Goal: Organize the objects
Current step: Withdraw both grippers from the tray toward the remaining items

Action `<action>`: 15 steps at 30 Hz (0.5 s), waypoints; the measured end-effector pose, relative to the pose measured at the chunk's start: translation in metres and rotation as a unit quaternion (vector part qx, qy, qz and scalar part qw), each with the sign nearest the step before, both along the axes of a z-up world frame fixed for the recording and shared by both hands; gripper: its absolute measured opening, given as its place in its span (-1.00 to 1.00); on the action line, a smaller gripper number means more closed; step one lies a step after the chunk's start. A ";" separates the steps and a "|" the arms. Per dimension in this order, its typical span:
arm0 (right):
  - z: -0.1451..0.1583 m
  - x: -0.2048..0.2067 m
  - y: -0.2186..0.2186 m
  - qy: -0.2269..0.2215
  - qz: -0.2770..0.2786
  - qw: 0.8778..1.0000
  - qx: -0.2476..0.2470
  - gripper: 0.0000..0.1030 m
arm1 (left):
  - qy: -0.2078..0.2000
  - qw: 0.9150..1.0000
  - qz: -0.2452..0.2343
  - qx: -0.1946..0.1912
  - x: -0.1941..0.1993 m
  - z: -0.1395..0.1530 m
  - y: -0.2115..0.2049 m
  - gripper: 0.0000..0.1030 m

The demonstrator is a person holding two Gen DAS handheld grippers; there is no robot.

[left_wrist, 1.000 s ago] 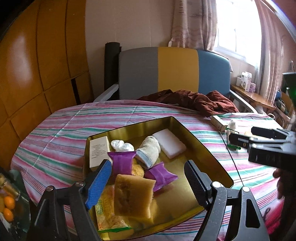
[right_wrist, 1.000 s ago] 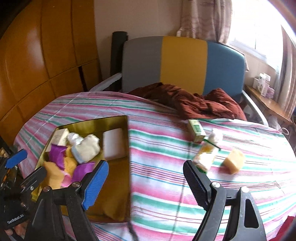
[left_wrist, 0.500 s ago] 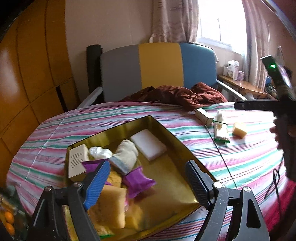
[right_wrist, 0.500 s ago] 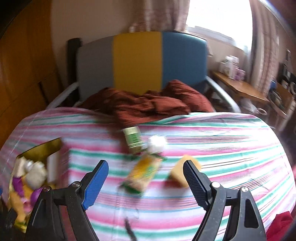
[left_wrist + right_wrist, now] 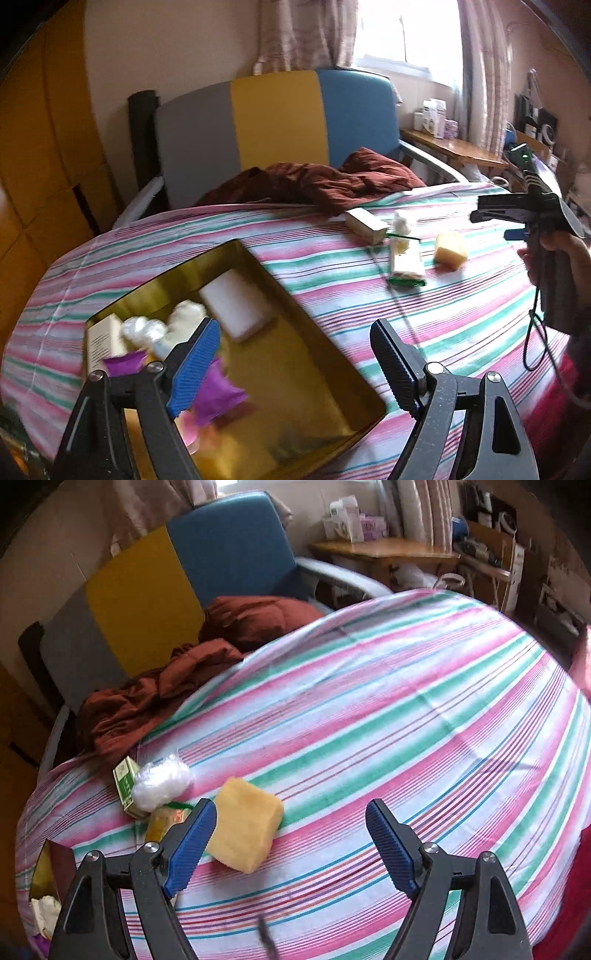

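- A round table covered by a pink, green and white striped tablecloth (image 5: 461, 306) was shown, with a gold tray (image 5: 295, 295) set on its left part.
- Several things were already gathered in the tray: a white block (image 5: 236, 308), a small printed box (image 5: 101, 339), a clear wrapped bundle (image 5: 142, 328), a cream roll (image 5: 186, 314) and purple packets (image 5: 216, 397). More items near the tray's front corner were too blurred to be named.
- About half of the sorting was judged to be done.
- Four things were still seen outside the tray, close together on the cloth and well apart from it: a yellow sponge (image 5: 245, 830), a green and white box (image 5: 125, 782), a clear wrapped ball (image 5: 160, 786) and a flat yellow packet (image 5: 406, 264).
- The left gripper (image 5: 295, 365) was held above the tray with its fingers spread wide apart and nothing between them.
- The right gripper (image 5: 291, 843) was held low over the cloth, its fingers likewise wide apart and empty. The yellow sponge lay just beside its left finger, partly inside the gap, not yet gripped.
- The sponge was judged to be the next thing to be picked up and carried to the tray, with the other three loose things left after it.
- A rust-brown cloth (image 5: 317, 181) was seen heaped at the table's far edge against a grey, yellow and blue chair (image 5: 277, 122).
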State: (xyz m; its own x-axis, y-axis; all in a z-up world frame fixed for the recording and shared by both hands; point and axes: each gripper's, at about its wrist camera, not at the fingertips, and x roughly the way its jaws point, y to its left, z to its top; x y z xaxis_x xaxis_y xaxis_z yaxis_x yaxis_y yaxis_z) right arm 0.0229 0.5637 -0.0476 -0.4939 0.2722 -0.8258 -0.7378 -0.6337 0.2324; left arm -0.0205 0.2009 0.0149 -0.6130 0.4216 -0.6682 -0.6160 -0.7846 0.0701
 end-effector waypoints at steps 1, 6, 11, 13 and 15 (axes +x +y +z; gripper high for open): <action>-0.002 -0.001 0.000 -0.002 0.003 1.000 -0.006 0.64 | -0.009 1.000 -0.008 0.002 -0.002 0.000 0.010 0.63; -0.007 -0.004 0.001 -0.018 0.007 1.000 -0.013 0.64 | -0.011 0.999 -0.041 -0.005 -0.008 -0.001 0.053 0.63; -0.013 -0.004 0.006 -0.016 0.001 0.999 -0.039 0.64 | -0.042 0.997 -0.068 -0.019 -0.024 -0.014 0.097 0.62; -0.014 -0.004 0.007 -0.017 0.001 0.999 -0.043 0.64 | -0.047 0.996 -0.071 -0.030 -0.028 -0.021 0.111 0.61; -0.015 -0.005 0.007 -0.016 0.002 0.999 -0.044 0.64 | -0.051 0.995 -0.078 -0.040 -0.033 -0.029 0.125 0.61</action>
